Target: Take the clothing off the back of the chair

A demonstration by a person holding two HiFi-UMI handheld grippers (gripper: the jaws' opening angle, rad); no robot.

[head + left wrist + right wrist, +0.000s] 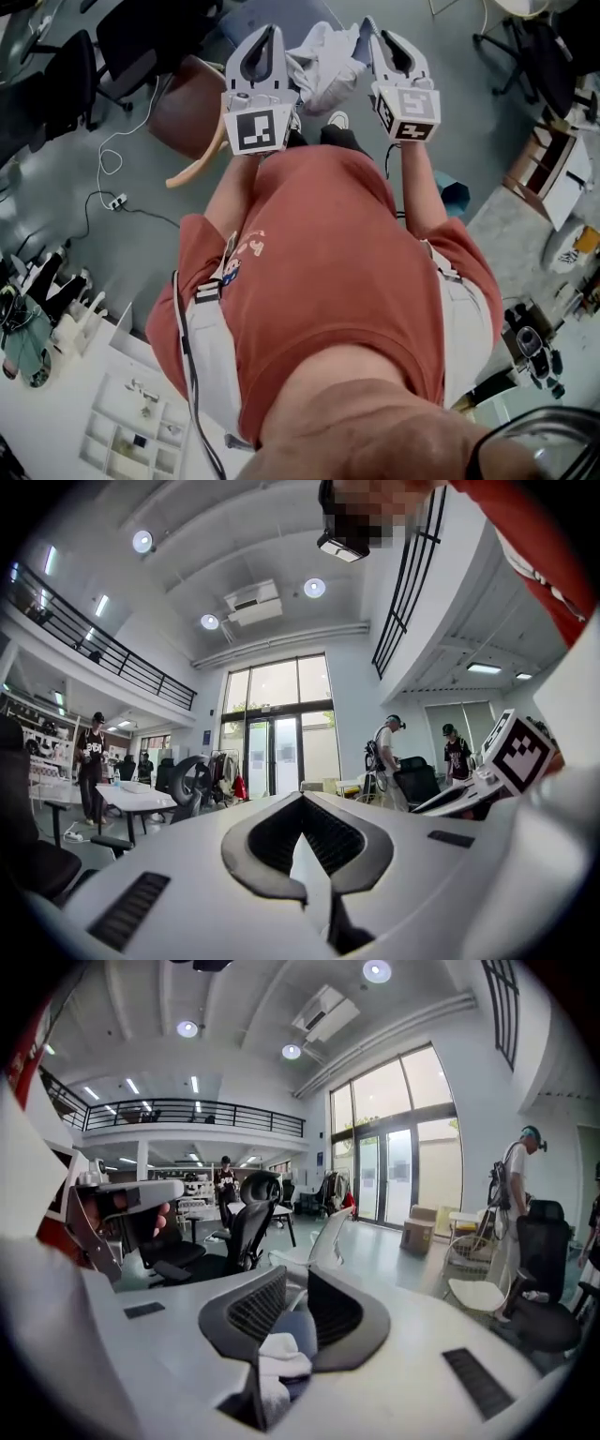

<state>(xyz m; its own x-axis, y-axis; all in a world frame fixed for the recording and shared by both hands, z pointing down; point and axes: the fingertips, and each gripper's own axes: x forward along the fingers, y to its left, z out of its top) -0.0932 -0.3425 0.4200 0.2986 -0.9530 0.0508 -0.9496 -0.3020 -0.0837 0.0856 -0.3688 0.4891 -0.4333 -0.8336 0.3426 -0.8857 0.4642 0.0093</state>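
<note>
- Left tongs (302,797) are pressing together, holding nothing.
- Right tongs (296,1281) are pinching clothing (281,1354).
- Head view: clothing is showing at 12 o'clock, chair (187,112) at 11.

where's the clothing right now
In the head view the clothing is at top centre between the left claw and right claw, a white fold pinched in the right one.

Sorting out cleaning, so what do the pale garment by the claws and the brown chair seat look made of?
The garment looks like soft matte cloth, perhaps cotton or a blend, since it crumples into loose folds. The chair seat has a smooth, unwrinkled reddish-brown surface, likely faux leather or moulded plastic; I can't tell which.
</note>
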